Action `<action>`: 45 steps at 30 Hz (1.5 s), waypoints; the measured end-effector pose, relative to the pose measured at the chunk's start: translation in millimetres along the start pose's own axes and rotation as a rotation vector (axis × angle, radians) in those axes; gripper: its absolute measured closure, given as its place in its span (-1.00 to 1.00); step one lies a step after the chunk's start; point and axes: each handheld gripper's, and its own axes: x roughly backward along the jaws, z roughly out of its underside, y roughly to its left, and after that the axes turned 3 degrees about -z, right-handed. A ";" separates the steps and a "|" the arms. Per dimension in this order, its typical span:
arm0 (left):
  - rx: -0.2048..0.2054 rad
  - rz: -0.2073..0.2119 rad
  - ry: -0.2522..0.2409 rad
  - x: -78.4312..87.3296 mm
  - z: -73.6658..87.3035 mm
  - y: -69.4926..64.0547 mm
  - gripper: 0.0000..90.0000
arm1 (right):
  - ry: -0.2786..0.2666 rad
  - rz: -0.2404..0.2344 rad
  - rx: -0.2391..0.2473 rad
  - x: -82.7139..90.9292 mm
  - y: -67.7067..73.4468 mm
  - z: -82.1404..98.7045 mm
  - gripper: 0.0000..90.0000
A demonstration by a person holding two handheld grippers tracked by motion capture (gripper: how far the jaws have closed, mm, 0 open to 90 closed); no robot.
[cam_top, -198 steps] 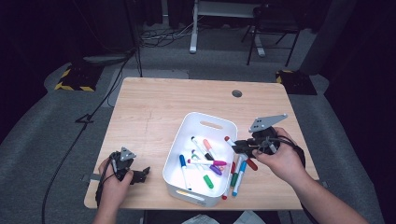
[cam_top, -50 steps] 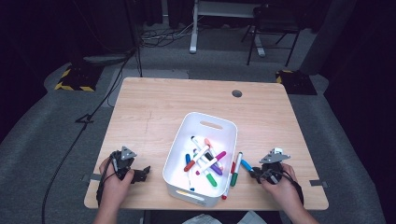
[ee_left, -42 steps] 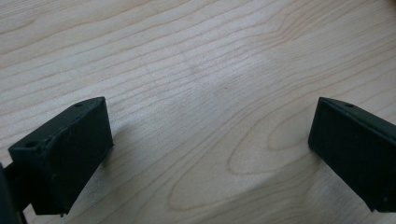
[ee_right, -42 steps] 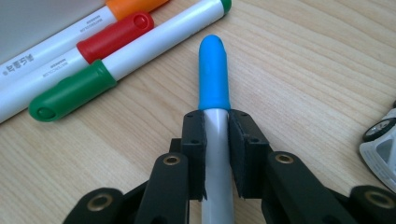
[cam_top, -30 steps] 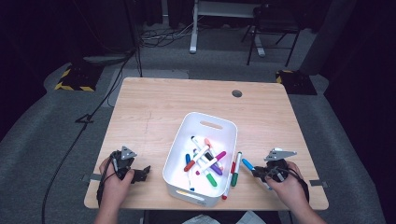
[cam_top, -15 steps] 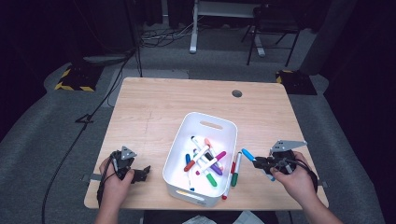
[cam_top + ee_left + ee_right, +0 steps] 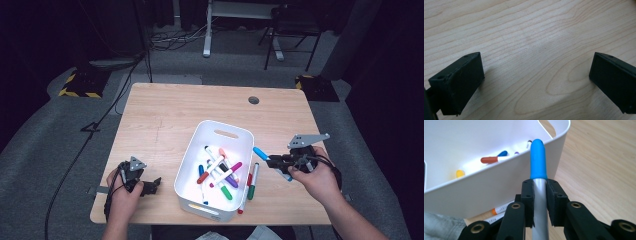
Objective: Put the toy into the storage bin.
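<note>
A white bin stands at the front middle of the wooden table with several coloured markers inside. My right gripper is shut on a blue-capped marker, held above the table just right of the bin, cap pointing at the bin's wall. Two markers, one green and one red, lie on the table beside the bin. My left gripper rests at the front left, jaws wide open over bare wood.
A round cable hole sits near the table's far right edge. Beyond the table are a grey floor, cables and chair legs. The table's front edge is close under both hands.
My right gripper has risen from the table with the blue-capped marker and moved toward the bin. The left gripper has stayed where it was.
</note>
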 end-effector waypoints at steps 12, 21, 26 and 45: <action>-0.001 -0.001 0.001 0.1 0.0 -0.1 -1.00 | 0.011 -0.023 0.060 0.0 12.3 -44.5 0.71; -0.001 0.008 0.004 -0.3 -0.6 0.1 -1.00 | 0.007 -0.063 0.140 -16.8 27.8 -72.8 0.71; -0.006 0.000 0.001 -0.6 -1.0 0.5 -1.00 | 0.010 -0.084 0.172 -29.7 32.7 -84.0 0.71; -0.012 -0.006 -0.004 -1.3 -1.8 1.0 -1.00 | 0.011 -0.128 0.225 -79.7 37.9 -97.3 0.71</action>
